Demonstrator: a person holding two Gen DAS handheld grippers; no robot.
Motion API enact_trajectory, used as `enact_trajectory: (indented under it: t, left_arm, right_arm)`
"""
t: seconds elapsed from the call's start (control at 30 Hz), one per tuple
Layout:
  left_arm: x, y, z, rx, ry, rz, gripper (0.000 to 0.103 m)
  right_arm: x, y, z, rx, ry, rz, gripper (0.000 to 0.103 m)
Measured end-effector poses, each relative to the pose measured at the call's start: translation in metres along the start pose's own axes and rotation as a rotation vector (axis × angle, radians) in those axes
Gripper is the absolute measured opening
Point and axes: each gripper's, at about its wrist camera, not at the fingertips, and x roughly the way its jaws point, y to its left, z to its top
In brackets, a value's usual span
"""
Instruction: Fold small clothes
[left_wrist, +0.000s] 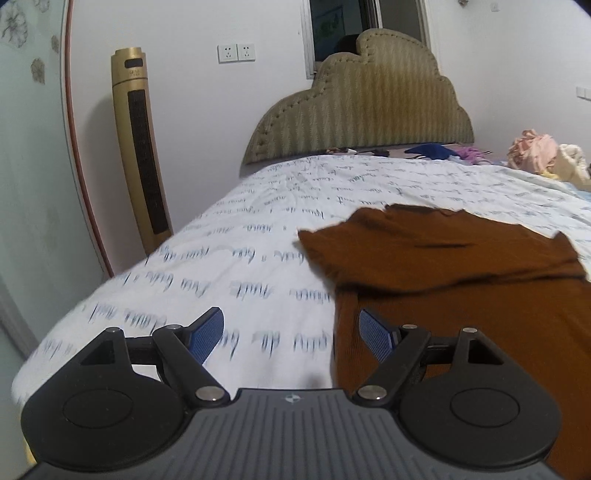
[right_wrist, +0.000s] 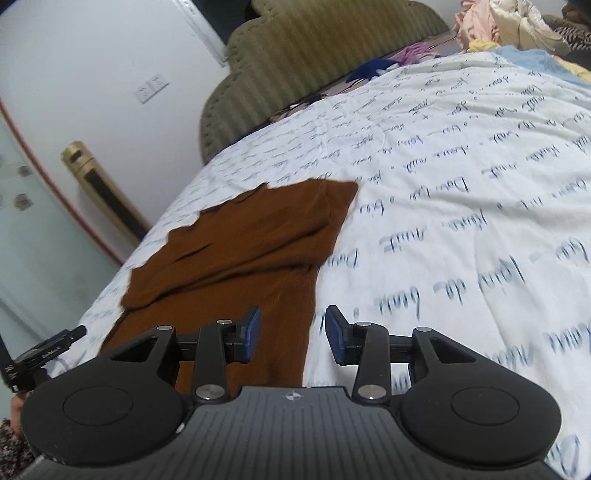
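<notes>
Big bed (left_wrist: 258, 206) under a script-printed sheet, brown top (left_wrist: 461, 266) lying flat on it. Left hand-held gripper (left_wrist: 291, 332) spread wide over the top's left edge; right hand-held gripper (right_wrist: 293, 336) part-spread at its right edge, both empty.

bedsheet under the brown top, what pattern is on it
The bedsheet is white with rows of dark blue handwritten-style script, clearest in the right wrist view.

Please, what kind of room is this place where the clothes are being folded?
Most likely a home bedroom. A bed with a printed white sheet stands against a padded headboard, a brown garment lies spread on it, and a tall gold tower fan stands by the wall.
</notes>
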Motion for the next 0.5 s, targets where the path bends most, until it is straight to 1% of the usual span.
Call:
enact_trajectory:
  t: [0.07,0.2,0.27,0.37,0.43,0.5]
  left_arm:
    - [-0.015,0.005,-0.013,-0.011,0.023,-0.037,0.081]
    - [-0.041,0.013,-0.046,-0.046,0.069,-0.12,0.081]
    - [-0.051,0.015,-0.065,-0.058,0.1,-0.163,0.081]
    - [-0.063,0.012,-0.091,-0.056,0.124,-0.211,0.081]
    - [-0.069,0.007,-0.105,-0.042,0.134,-0.242,0.081]
    - [-0.072,0.002,-0.111,-0.027,0.135,-0.267,0.081]
  right_arm:
    - [-0.017,-0.005,-0.009,0.011,0.013,0.044,0.041]
    - [-0.037,-0.009,-0.031,0.022,0.056,0.093,0.041]
    - [-0.045,-0.012,-0.042,0.021,0.078,0.09,0.041]
    - [-0.053,-0.017,-0.059,0.027,0.111,0.086,0.041]
    - [-0.058,-0.021,-0.068,0.043,0.12,0.089,0.041]
    - [-0.063,-0.026,-0.077,0.071,0.126,0.104,0.041]
